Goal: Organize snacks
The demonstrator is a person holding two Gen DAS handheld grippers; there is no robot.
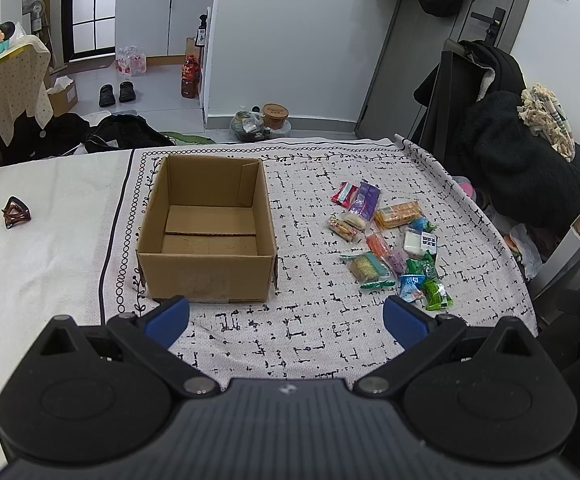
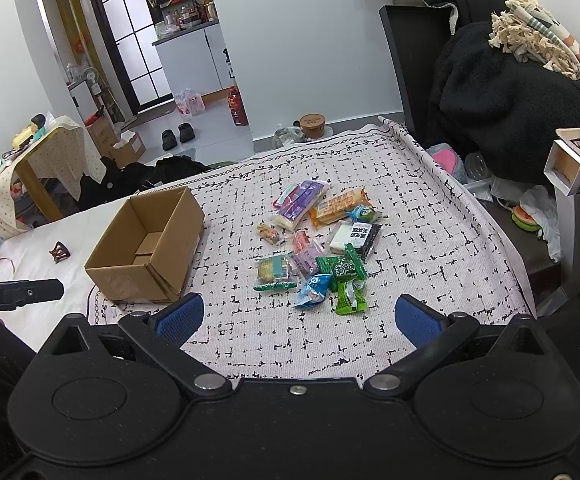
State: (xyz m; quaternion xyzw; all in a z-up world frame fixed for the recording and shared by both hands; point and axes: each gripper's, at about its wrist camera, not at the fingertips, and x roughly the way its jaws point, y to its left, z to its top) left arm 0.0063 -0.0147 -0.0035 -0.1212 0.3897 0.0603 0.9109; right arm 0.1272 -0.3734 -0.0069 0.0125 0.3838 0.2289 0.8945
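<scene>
An open cardboard box (image 1: 206, 226) stands upright and empty on a black-and-white patterned cloth (image 1: 309, 320) spread over the table, with a loose scatter of snack packets (image 1: 389, 244) lying flat at the box's 3 o'clock, well apart from it. In the left wrist view, the left tongs (image 1: 286, 316) hang released above the cloth, blue pads spread wide with nothing between them; the box sits at their 11 o'clock and the snacks at their 1 o'clock. The right tongs (image 2: 297, 318) are likewise released and empty, hovering over bare cloth with the snack pile directly at 12 o'clock and the box (image 2: 146, 246) off at 10 o'clock.

Nearest the right tongs lie a green packet (image 2: 349, 300) and a blue packet (image 2: 313, 288), touching each other. Beyond them sit a clear-wrapped cracker pack with a teal band (image 2: 274, 270), a black-and-white labelled packet (image 2: 355, 236), an orange-wrapped biscuit pack (image 2: 339, 206) and a purple packet (image 2: 299, 204) at the pile's far edge.

A dark brown hair clip (image 1: 16, 212) rests on the plain white sheet at the box's 9 o'clock, off the patterned cloth. Part of the left gripper's body (image 2: 18, 294) shows at the right wrist view's 9 o'clock edge. Black clothing (image 2: 521, 92) is heaped over a chair at 2 o'clock, beyond the table's edge.
</scene>
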